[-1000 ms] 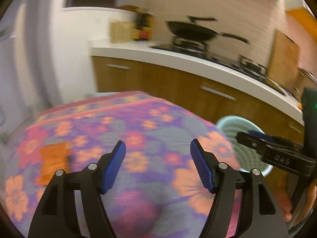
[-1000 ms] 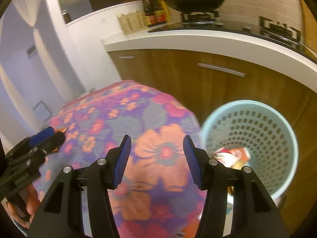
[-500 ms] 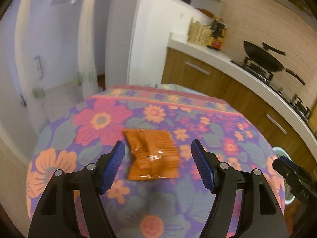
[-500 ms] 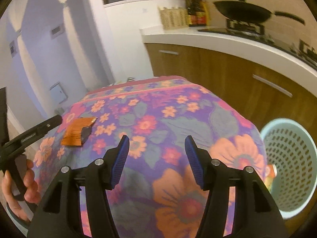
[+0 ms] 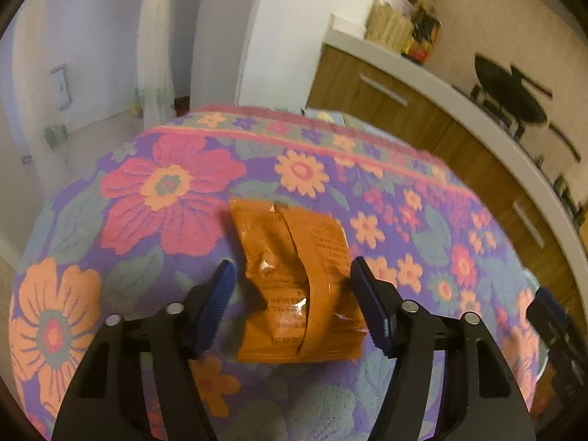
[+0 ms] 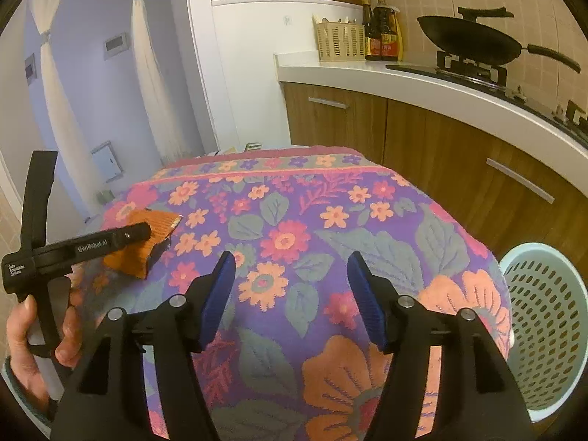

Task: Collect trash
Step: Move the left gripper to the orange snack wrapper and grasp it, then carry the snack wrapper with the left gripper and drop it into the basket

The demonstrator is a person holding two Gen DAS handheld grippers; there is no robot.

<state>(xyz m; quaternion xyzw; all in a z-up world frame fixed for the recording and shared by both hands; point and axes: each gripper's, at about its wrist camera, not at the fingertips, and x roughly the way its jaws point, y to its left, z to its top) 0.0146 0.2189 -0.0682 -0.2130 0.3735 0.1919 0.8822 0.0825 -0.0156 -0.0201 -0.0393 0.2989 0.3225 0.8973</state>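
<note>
Kitchen, floral tablecloth (image 5: pixel 172 198) over table. Left gripper (image 5: pixel 290 294) spread wide, blue pads on either side of orange wrapper (image 5: pixel 294 279), not pinching it; wrapper lies flat on the cloth, crumpled, seam up. In the right view the left gripper (image 6: pixel 147 242) sits over the wrapper (image 6: pixel 150 242) at the table's left edge, person's hand (image 6: pixel 40 334) on its handle. Right gripper (image 6: pixel 290 294) also spread, holding nothing, above cloth mid-table. Teal basket (image 6: pixel 544 316) on floor just beside table, right. Behind: wood cabinets (image 6: pixel 433 154), white counter (image 6: pixel 422 77), wok (image 6: pixel 470 40) on stove.
</note>
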